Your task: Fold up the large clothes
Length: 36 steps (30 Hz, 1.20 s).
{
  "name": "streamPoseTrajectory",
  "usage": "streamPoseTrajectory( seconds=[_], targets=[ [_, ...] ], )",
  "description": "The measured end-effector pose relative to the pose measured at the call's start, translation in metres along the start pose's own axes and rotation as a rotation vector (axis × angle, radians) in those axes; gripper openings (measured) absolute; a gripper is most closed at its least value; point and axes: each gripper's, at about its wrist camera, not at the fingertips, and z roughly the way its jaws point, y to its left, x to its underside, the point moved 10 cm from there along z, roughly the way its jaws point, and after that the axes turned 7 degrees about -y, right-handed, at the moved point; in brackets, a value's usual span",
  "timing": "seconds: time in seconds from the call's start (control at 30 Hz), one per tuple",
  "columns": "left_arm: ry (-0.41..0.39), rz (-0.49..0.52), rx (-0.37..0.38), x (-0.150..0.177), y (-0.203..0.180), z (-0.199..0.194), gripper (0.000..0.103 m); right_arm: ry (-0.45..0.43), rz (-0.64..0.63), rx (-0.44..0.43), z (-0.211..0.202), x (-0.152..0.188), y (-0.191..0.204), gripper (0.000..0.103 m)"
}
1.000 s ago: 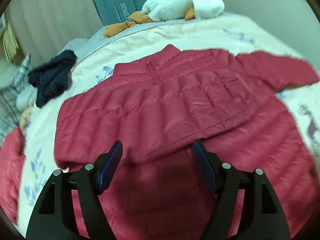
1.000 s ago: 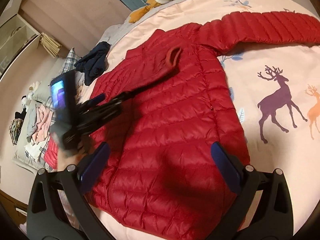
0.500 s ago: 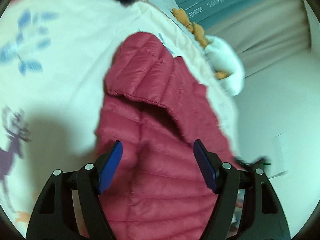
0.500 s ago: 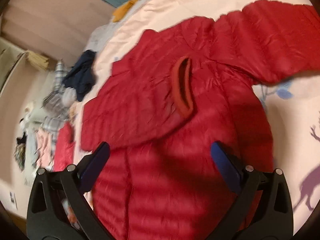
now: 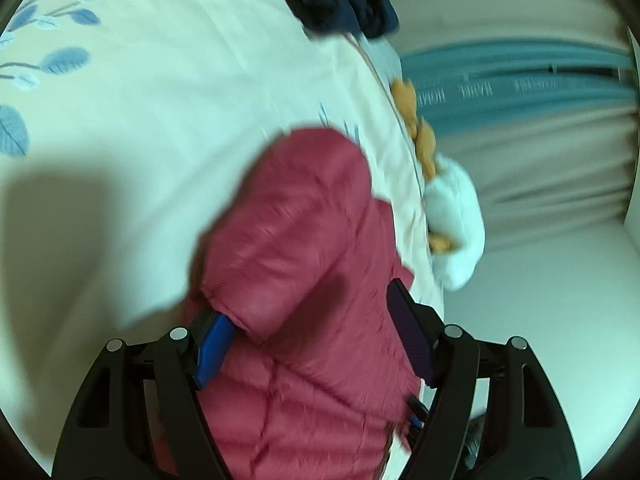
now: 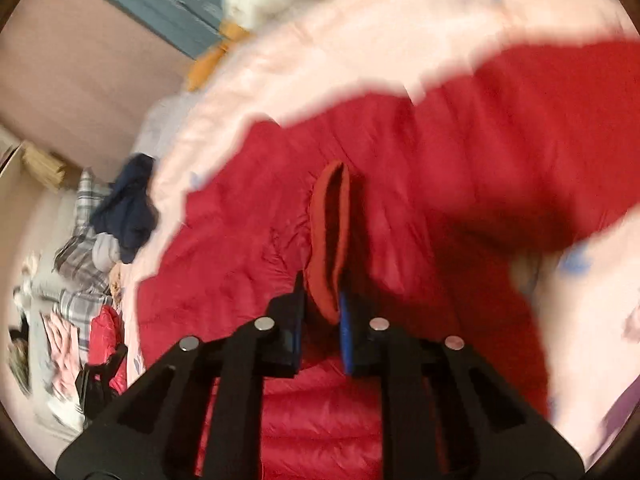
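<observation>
Right wrist view: the right claw (image 6: 320, 320) is closing on the cuff (image 6: 330, 240) of the red jacket (image 6: 460, 168); it should pinch deep. The left claw (image 5: 308, 344) stands released around a sleeve (image 5: 296, 216).

left gripper (image 5: 310, 340): two black plastic fingers — each frame is pierced by long cut-out slots.
left pads (image 5: 212, 354): a bright blue strip is fitted on one finger, a darker purple-blue ribbed strip on the other.
left screws: round silver heads are set in pairs on each finger's upper edge.
right gripper (image 6: 320, 328): the same black slotted frame is seen, with four silver screw heads in a row.
right pads (image 6: 345, 330): blue faces — thin and flat — are mounted on black blocks.
</observation>
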Motion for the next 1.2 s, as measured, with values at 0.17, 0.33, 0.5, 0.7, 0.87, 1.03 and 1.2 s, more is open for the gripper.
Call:
streamPoseTrajectory(
  seconds=[0.17, 0.33, 0.5, 0.7, 0.87, 1.03, 1.2],
  targets=[
    [-0.034, 0.029, -0.046, -0.002, 0.005, -0.002, 0.070, 0.082, -0.067, 0.104, 0.020, 0.012, -0.020, 0.013],
    [0.016, 0.097, -0.144, -0.002, 0.019, -0.003, 0.070, 0.104, -0.079, 0.123, 0.032, 0.024, -0.036, 0.014],
    [0.071, 0.306, -0.271, -0.003, 0.017, -0.025, 0.071, 0.010, -0.188, 0.154, -0.001, 0.006, -0.028, 0.042],
    [-0.001, 0.605, -0.361, -0.003, -0.015, -0.044, 0.071, -0.045, -0.390, 0.121, -0.010, 0.004, 0.016, 0.044],
    [-0.014, 0.895, -0.418, 0.027, -0.052, -0.007, 0.071, -0.018, -0.491, 0.111, 0.019, 0.016, 0.043, 0.044],
    [0.059, 0.972, -0.521, 0.046, -0.031, 0.034, 0.071, 0.059, -0.528, 0.179, 0.053, 0.033, 0.026, 0.041],
    [0.077, 0.993, -0.549, 0.049, -0.015, 0.045, 0.072, 0.072, -0.588, 0.207, 0.065, 0.047, 0.017, 0.041]
  ],
)
